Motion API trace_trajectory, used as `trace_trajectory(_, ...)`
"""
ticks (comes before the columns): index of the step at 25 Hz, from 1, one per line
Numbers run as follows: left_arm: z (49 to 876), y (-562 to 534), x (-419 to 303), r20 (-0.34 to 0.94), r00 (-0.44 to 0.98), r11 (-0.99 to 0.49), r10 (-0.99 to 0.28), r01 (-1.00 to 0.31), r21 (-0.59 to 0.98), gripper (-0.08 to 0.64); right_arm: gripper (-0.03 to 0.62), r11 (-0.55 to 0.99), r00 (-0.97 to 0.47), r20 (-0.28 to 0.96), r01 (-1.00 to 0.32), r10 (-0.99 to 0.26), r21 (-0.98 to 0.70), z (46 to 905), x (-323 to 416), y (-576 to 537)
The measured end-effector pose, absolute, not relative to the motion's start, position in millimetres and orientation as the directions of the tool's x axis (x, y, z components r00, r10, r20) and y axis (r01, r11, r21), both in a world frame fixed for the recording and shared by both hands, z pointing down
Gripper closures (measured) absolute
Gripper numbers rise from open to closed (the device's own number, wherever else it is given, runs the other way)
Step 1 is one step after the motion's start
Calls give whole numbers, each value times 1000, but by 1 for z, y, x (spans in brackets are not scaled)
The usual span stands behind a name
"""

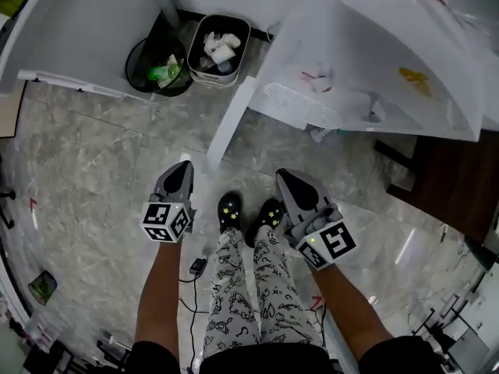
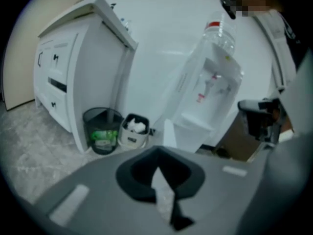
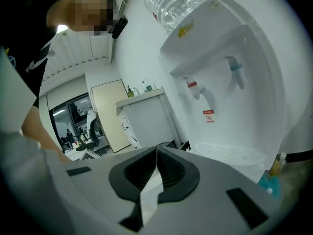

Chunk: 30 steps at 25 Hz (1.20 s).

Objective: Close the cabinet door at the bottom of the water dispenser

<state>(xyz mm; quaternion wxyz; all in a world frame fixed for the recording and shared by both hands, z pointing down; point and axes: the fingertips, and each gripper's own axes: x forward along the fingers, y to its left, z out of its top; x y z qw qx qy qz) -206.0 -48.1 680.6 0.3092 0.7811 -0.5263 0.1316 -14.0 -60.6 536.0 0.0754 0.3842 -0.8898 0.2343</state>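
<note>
The white water dispenser point(image 1: 374, 61) stands ahead to the right, with its drip tray point(image 1: 300, 104) facing me. Its bottom cabinet door point(image 1: 228, 125) hangs open, a narrow white panel edge jutting toward my feet. My left gripper point(image 1: 184, 167) is shut and empty, a short way in front of the door's free edge and slightly left of it. My right gripper point(image 1: 282, 176) is shut and empty, below the drip tray. In the left gripper view, the door point(image 2: 168, 133) shows beyond the closed left gripper point(image 2: 157, 153). The right gripper point(image 3: 156, 148) points at the dispenser point(image 3: 230, 82).
A black mesh bin point(image 1: 160, 67) and a pale bin point(image 1: 218, 49) full of rubbish sit left of the dispenser. A white cupboard point(image 1: 78, 29) fills the far left. Dark wood furniture point(image 1: 452, 185) is at the right. My shoes point(image 1: 249, 213) stand on the marble floor.
</note>
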Motion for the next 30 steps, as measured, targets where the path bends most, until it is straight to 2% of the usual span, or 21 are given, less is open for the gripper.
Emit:
trace_trajectory(6, 752, -55, -206, 643, 447, -360, -622, -893, 272, 560, 575, 615, -700, 355, -714, -620, -334, 574, -15, -67)
trace_trajectory(12, 764, -58, -175, 656, 521, -508, -545, -828, 236, 561, 575, 569, -661, 382, -750, -646, -336, 593, 3, -70)
trace_trajectory(17, 760, -58, -148, 631, 565, -548, -532, -798, 252, 561, 575, 500, -603, 391, -797, -695, -340, 601, 21, -69)
trace_trajectory(30, 757, -84, -20, 546, 683, -599, -485, -714, 362, 561, 575, 375, -524, 376, -835, -764, -403, 596, 79, -64)
